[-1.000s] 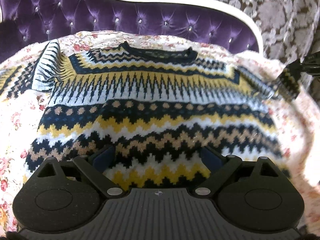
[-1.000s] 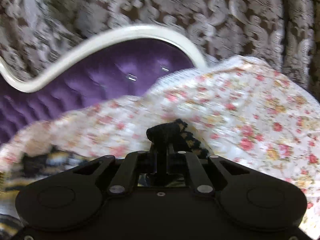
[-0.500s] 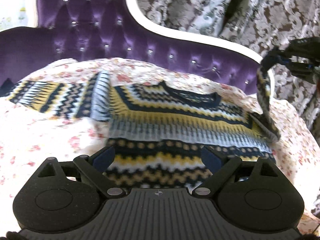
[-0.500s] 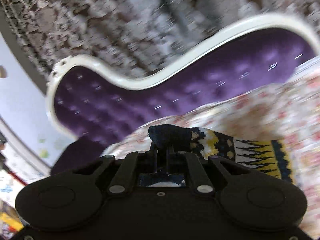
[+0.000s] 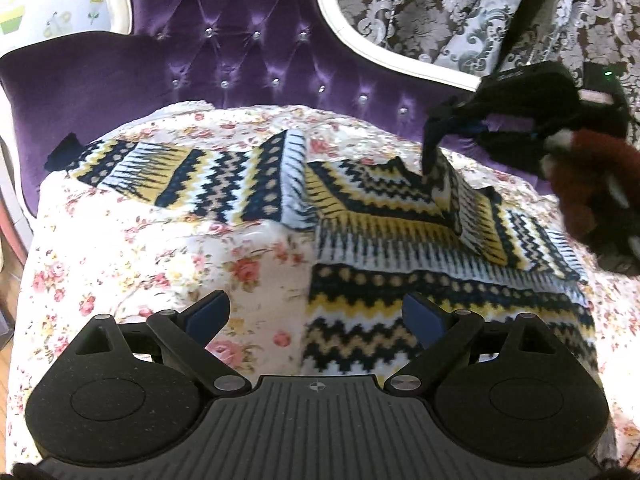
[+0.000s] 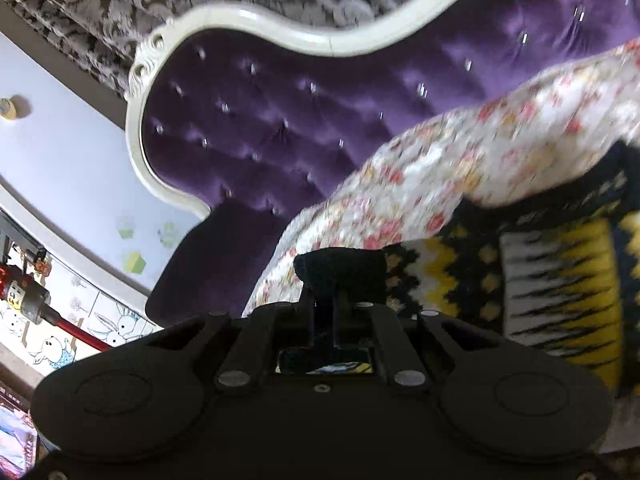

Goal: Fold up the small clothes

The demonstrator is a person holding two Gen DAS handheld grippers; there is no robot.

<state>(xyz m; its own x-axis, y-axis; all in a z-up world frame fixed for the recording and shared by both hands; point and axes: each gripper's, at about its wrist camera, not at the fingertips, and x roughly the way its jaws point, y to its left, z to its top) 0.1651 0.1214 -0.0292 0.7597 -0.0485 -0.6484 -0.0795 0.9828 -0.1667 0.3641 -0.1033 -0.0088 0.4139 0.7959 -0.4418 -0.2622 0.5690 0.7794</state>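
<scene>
Both views are evenly lit, with soft daylight that seems to come from the upper right. The left wrist view is sharp, with glints on the headboard (image 5: 248, 52) studs and fisheye bending at the edges. The right wrist view is motion-smeared: the cover (image 6: 460, 160) and sweater (image 6: 560, 280) blur, and its foreground is dark.
</scene>
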